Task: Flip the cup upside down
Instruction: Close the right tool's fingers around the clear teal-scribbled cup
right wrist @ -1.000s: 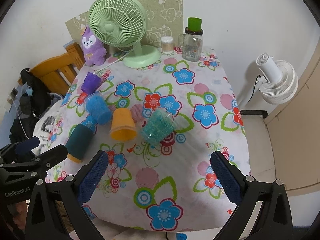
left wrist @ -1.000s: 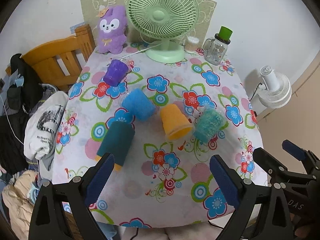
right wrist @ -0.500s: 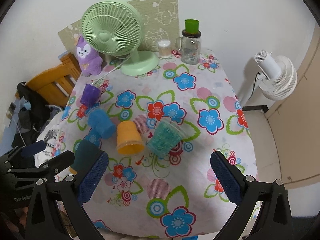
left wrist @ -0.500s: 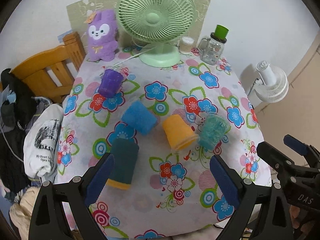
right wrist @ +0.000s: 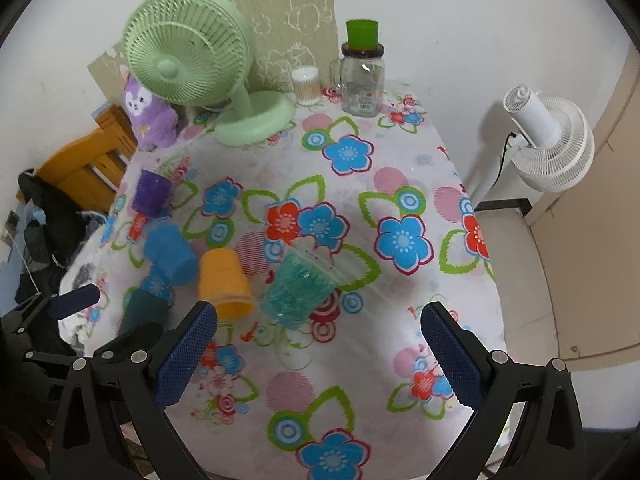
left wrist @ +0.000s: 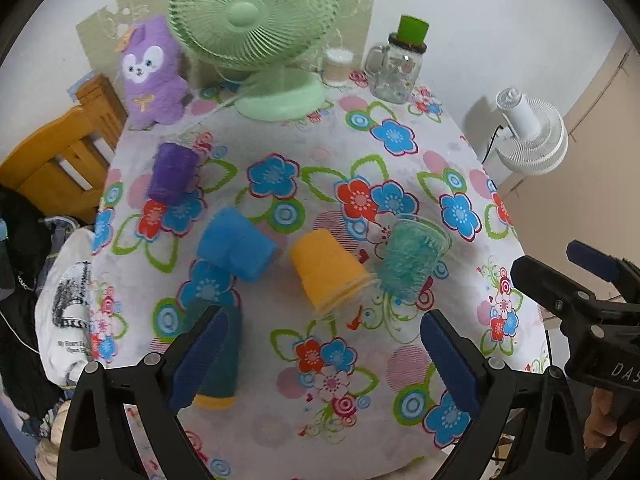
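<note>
Several cups lie on their sides on the flowered tablecloth [left wrist: 400, 372]: a purple cup [left wrist: 172, 172] [right wrist: 151, 192], a blue cup [left wrist: 236, 249] [right wrist: 171, 255], an orange cup [left wrist: 329, 274] [right wrist: 225, 283], a clear teal cup [left wrist: 408, 258] [right wrist: 298, 290] and a dark teal cup [left wrist: 218, 356] [right wrist: 142, 312]. My left gripper [left wrist: 320, 356] is open and empty above the table's near part, its left finger over the dark teal cup. My right gripper [right wrist: 318, 356] is open and empty, just short of the teal cup. It also shows in the left wrist view [left wrist: 588, 280].
A green desk fan [left wrist: 256, 20] [right wrist: 192, 64], a purple plush toy [left wrist: 152, 72], a glass jar with a green lid [left wrist: 400, 64] [right wrist: 362, 72] and a small white tub [right wrist: 306, 86] stand at the back. A wooden chair [left wrist: 52, 152] is left; a white floor fan [right wrist: 552, 140] is right.
Both grippers have moved forward and lower toward the cups, which look larger now. No cup has moved. Both grippers stay open.
</note>
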`<state>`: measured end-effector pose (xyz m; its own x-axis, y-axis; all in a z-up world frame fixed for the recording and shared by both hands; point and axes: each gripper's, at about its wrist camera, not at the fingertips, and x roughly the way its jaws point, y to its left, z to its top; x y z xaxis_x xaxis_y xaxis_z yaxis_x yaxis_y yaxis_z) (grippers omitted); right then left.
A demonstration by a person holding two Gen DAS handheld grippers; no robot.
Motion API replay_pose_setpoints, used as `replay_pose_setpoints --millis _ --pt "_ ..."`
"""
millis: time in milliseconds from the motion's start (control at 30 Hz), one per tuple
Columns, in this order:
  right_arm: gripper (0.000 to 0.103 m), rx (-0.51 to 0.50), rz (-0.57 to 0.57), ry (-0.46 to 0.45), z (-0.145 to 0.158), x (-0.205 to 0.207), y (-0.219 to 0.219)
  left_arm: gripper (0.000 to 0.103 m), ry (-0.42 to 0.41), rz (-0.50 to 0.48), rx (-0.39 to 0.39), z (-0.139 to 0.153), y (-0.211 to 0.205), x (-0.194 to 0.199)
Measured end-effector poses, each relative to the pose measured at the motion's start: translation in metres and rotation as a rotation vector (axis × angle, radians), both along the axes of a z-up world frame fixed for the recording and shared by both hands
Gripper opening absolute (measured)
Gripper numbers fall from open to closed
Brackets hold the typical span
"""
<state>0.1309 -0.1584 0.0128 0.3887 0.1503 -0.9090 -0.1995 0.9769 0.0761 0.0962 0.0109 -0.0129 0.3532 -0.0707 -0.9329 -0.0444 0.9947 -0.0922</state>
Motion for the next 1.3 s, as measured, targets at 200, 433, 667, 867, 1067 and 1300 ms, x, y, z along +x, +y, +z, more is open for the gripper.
replay_pose_setpoints --millis 200,433,667,867,1067,1300 --pt "0.103 -0.018 0.005 0.036 -0.021 0.022 -0.016 0.098 0.044 -0.017 -0.034 -0.027 -0.028 0.025" --pt "0.103 -0.013 0.000 0.093 -0.049 0.048 -0.043 0.098 0.083 -0.046 -0.039 -0.061 -0.061 0.055" --pt "0.103 -0.017 -0.003 0.143 -0.076 0.070 -0.068 0.098 0.101 -0.135 -0.005 -0.090 -0.083 0.077" --pt "0.103 -0.010 0.007 0.196 -0.101 0.076 -0.075 0.098 0.128 -0.211 0.063 -0.107 -0.098 0.090" --pt "0.103 -0.005 -0.002 0.225 -0.115 0.079 -0.078 0.083 0.150 -0.251 0.053 -0.119 -0.104 0.095" --pt "0.103 0.000 -0.031 0.222 -0.114 0.074 -0.083 0.065 0.152 -0.337 0.010 -0.121 -0.110 0.095"
